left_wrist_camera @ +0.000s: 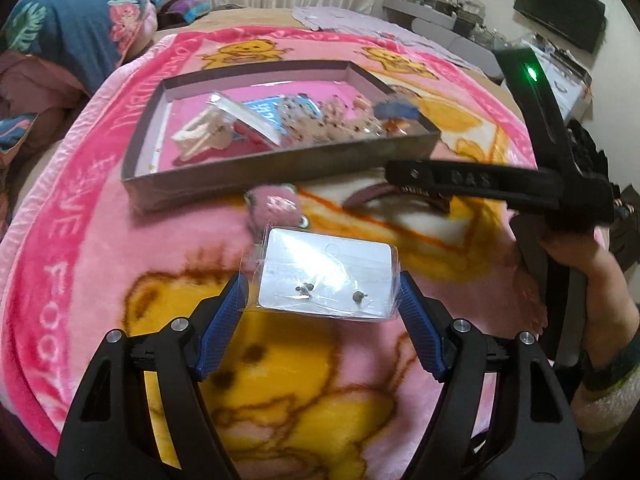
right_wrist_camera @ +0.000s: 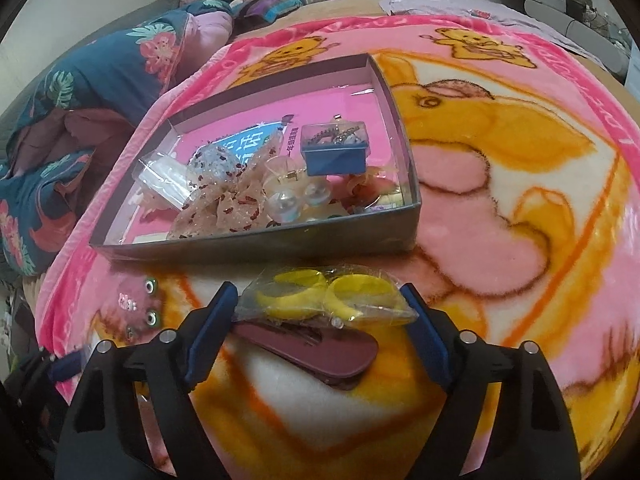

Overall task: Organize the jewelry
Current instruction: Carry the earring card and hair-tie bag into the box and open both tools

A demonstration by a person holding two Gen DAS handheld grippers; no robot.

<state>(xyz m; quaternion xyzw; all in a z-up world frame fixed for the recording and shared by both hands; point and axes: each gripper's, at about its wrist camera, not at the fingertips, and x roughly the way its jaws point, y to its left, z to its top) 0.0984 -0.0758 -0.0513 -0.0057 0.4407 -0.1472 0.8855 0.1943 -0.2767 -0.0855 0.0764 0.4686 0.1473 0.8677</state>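
On blanket [left_wrist_camera: 100, 240], earring card [left_wrist_camera: 326, 276], bagged bangles [right_wrist_camera: 324, 294]

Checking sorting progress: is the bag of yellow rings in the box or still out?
Out. The bag of yellow rings lies on the blanket before the box, between the right gripper fingers.

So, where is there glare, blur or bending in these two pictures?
Left wrist view: glare whitens the top of the earring card; the right gripper crossing the frame is smeared by motion; the box edges bow from the fisheye. Right wrist view: mostly sharp; the bag of yellow rings shows small reflections; the blanket curves toward the dark corners.
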